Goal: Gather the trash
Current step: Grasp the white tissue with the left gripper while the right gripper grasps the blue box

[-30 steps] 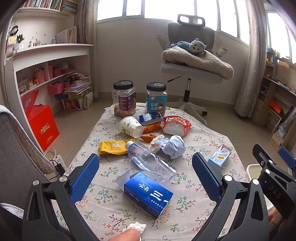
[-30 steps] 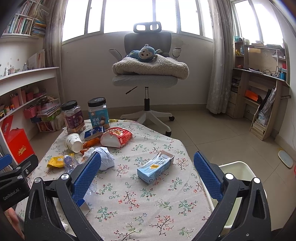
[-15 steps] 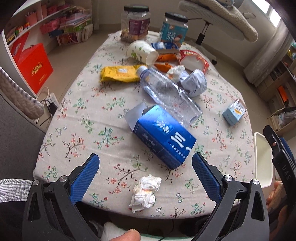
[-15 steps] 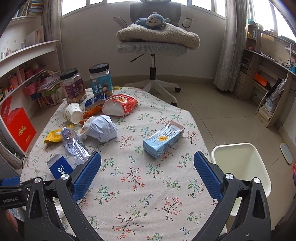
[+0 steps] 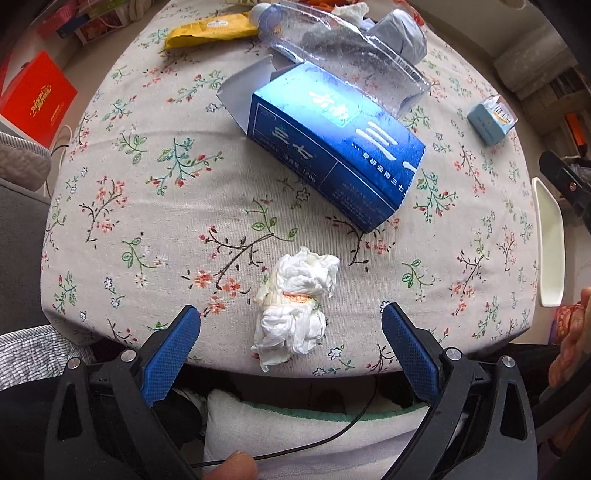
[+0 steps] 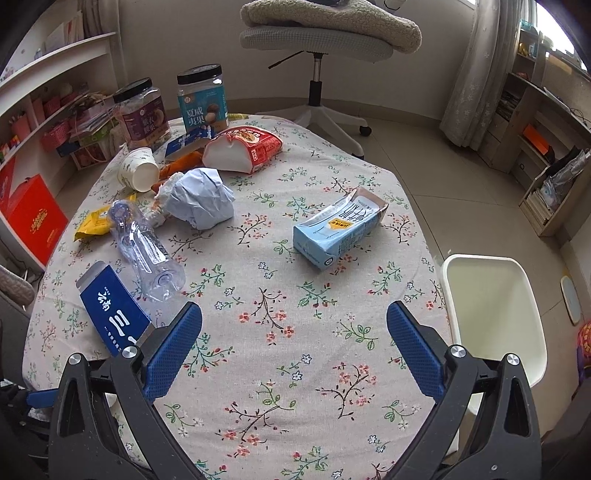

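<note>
A crumpled white tissue [image 5: 293,306] lies at the table's near edge, between the open fingers of my left gripper [image 5: 291,317]. Behind it lie a blue carton [image 5: 332,147], [image 6: 110,308] and a clear plastic bottle [image 5: 347,55], [image 6: 147,247]. My right gripper [image 6: 294,319] is open and empty above the flowered tablecloth [image 6: 280,314]. Ahead of it lie a light blue milk carton [image 6: 338,230], [image 5: 491,118], a grey paper ball [image 6: 201,197], a paper cup [image 6: 138,170], a red snack bag [image 6: 243,149] and a yellow wrapper [image 6: 92,223], [image 5: 210,31].
A cream trash bin [image 6: 495,314], [image 5: 550,240] stands on the floor right of the table. Two lidded jars [image 6: 142,114], [image 6: 201,99] stand at the table's far end. An office chair [image 6: 317,40] is behind. A red box [image 6: 33,221] and shelves are at the left.
Both grippers have tilted down towards the table. The left one has dropped to the near edge, so the tissue now sits between its fingers. Both stay open.
</note>
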A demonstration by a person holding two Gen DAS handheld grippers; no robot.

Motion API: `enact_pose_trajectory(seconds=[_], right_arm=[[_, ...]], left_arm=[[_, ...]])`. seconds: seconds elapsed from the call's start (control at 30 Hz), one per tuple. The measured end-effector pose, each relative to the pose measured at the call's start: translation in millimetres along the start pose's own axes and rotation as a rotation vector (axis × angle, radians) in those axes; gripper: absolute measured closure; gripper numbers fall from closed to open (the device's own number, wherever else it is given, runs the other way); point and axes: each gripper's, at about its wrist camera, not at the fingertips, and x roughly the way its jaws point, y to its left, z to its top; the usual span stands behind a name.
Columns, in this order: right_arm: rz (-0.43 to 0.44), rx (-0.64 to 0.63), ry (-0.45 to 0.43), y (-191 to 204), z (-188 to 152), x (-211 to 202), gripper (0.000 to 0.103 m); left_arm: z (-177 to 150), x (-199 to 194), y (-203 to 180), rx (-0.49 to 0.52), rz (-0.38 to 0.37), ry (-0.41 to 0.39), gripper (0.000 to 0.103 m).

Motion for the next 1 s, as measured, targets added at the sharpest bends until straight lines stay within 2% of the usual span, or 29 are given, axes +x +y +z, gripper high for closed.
enact_pose_trajectory(seconds=[0.1, 0.13, 0.23, 0.3, 0.33, 0.43, 0.53, 0.67, 0.8, 1.0], right_arm=[[0.013, -0.026, 0.016, 6.6, -1.3, 4.2, 0.007], [0.013, -0.041, 0.019, 8.6, -1.1, 5.4, 0.007], [0.052, -0.077, 0.035, 18.6, -0.7, 8.9, 0.007], [0.087, -0.112, 0.048, 27.8, 0.5, 12.1, 0.007], [0.107, -0.137, 0.056, 33.5, 1.5, 13.6, 0.007], [0.169, -0.237, 0.076, 54.7, 4.5, 16.4, 0.007], [0.235, -0.351, 0.092, 80.1, 4.2, 18.9, 0.007], [0.349, -0.433, 0.149, 111.6, -0.7, 27.7, 0.007], [0.39, -0.539, 0.164, 141.8, -6.8, 32.6, 0.007], [0.425, -0.54, 0.22, 156.2, -6.2, 53.8, 0.009]], left_arm=[[-3.4, 11.0, 1.3, 0.018, 0.016, 0.039, 0.025], [-4.6, 14.1, 3.6, 0.016, 0.014, 0.051, 0.026], [-6.7, 11.0, 8.5, 0.027, 0.023, 0.03, 0.035], [-6.5, 5.8, 13.7, 0.034, 0.045, 0.006, 0.062], [-5.7, 3.5, 18.3, 0.025, 0.038, 0.004, 0.067], [1.4, -11.1, 41.5, -0.037, -0.003, -0.018, 0.069], [11.3, -38.3, 70.0, -0.122, -0.006, -0.117, 0.07], [25.7, -74.8, 99.5, -0.194, -0.029, -0.22, 0.069], [27.5, -69.9, 98.3, -0.231, -0.071, -0.225, 0.069], [31.4, -58.8, 94.0, -0.244, -0.089, -0.223, 0.069]])
